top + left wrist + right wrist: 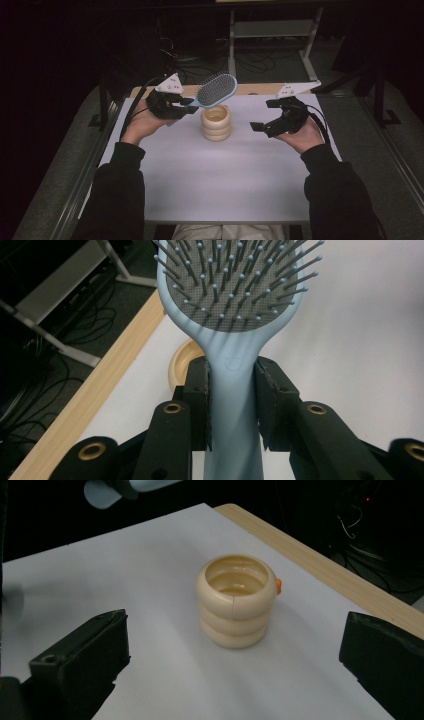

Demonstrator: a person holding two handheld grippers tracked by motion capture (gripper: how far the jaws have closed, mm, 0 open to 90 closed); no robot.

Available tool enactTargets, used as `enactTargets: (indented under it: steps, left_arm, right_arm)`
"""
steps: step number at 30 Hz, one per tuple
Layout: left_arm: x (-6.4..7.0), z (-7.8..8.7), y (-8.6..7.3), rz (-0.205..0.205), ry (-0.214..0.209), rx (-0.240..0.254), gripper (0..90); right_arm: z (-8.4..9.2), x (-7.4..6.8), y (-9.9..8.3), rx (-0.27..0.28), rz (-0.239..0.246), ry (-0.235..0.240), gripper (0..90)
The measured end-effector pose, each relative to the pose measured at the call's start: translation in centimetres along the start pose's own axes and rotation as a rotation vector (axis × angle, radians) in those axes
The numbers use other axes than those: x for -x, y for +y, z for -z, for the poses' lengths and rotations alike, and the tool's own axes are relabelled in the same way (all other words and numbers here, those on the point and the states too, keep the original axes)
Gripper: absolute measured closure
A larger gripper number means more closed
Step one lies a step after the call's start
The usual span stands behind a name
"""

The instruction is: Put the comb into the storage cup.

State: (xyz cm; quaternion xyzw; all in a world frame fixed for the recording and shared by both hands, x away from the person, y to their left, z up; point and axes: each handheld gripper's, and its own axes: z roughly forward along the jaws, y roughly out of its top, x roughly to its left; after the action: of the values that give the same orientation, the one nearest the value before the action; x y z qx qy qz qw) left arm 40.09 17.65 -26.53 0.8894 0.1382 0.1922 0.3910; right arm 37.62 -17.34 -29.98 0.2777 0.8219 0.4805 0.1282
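Sleeves, dark, come in at the bottom of the high view, nearest the camera, forearms resting over the white bench (210,185). Left to right: left gripper (187,103) is lifted above the bench's far left part, jaws closed tight on the brush (215,90) handle; the left gripper view shows both pads pressed flat on the pale blue neck just below the bristle pad, so grip looks firm. Brush head is tilted up and toward centre, bristles facing the camera, hanging just over and behind the cup (216,123). Judgement: held by the handle so the head or handle end can be steered into the cup, likely the drop-in step. Cup, a cream ribbed holder of three stacked rings, stands upright at bench centre, open top, looks empty; small orange bit on its far rim in the right gripper view, can't tell what. Right gripper (263,125) is at the right, near the cup but apart from it, jaws wide open, holding nothing, aimed at the cup; probably ready to steady it. Hidden: brush handle's lower end is cut off by the jaws in the left gripper view; the cup is mostly blocked by the brush there. Room behind the bench is dark, only cables and a shelf frame readable.
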Motion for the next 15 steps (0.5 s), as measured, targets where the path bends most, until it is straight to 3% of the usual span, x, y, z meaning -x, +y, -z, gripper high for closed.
enactTargets:
  steps: [3,15]
  left_arm:
    - [0.2,-0.2,0.3,-0.011,0.006,0.003,70.2]
    - [0.9,-0.9,1.0,-0.014,0.022,0.03,70.2]
  right_arm:
    - [-0.4,0.2,1.0,0.02,-0.025,0.016,0.0]
    - [-1.4,0.4,3.7,0.096,-0.049,0.036,0.0]
